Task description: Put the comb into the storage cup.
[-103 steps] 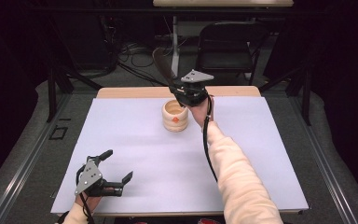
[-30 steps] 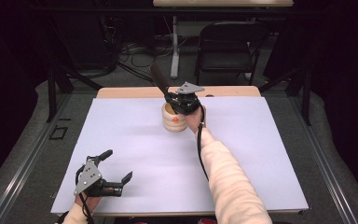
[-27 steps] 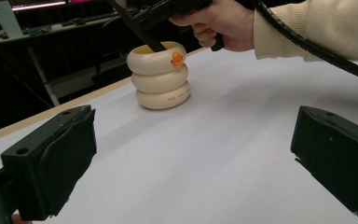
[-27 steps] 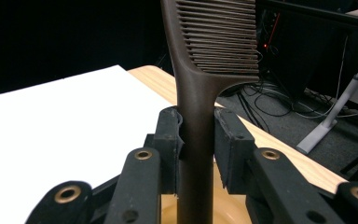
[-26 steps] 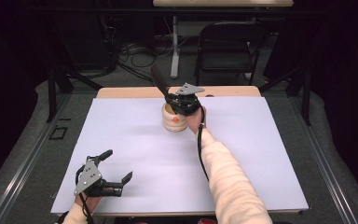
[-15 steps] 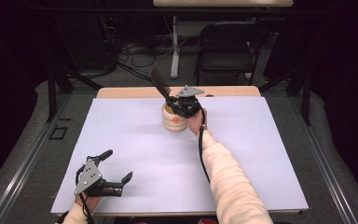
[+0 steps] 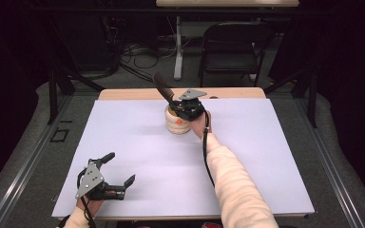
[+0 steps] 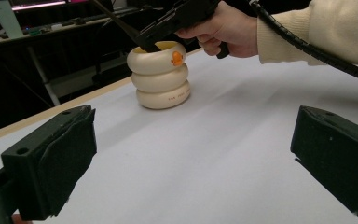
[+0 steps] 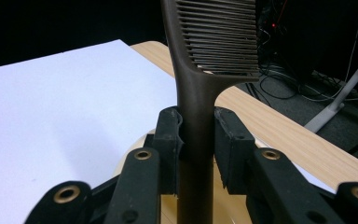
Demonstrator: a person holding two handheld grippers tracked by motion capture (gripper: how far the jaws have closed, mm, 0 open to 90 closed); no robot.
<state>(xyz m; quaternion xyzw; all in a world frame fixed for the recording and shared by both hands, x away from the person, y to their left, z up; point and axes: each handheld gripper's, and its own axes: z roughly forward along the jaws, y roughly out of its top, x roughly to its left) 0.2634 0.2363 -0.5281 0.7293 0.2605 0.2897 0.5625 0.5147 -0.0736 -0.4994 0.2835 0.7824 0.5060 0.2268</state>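
Note:
A dark brown comb (image 7: 162, 87) sticks up and to the left from my right gripper (image 7: 175, 105), which is shut on its handle (image 9: 195, 107). The comb's teeth (image 9: 223, 37) are above the jaws. The handle's lower end points down into the mouth of a cream ringed holder (image 7: 177, 123) at the table's far middle. In the left gripper view the holder (image 8: 161, 77) has an orange mark, and the right gripper (image 8: 147, 43) rests at its rim. My left gripper (image 7: 120, 168) lies open and holds nothing at the front left, with its jaws (image 8: 191, 158) wide apart.
A white sheet (image 7: 247, 156) covers the table, with a wooden edge (image 7: 237, 92) at the far side. A folding chair (image 7: 235, 45) and cables stand on the floor beyond. The right gripper's cable (image 7: 205, 152) runs along the cream sleeve.
Since the earliest frame my right gripper has come down and left onto the holder, with the comb now standing out to the upper left. The left gripper has not moved.

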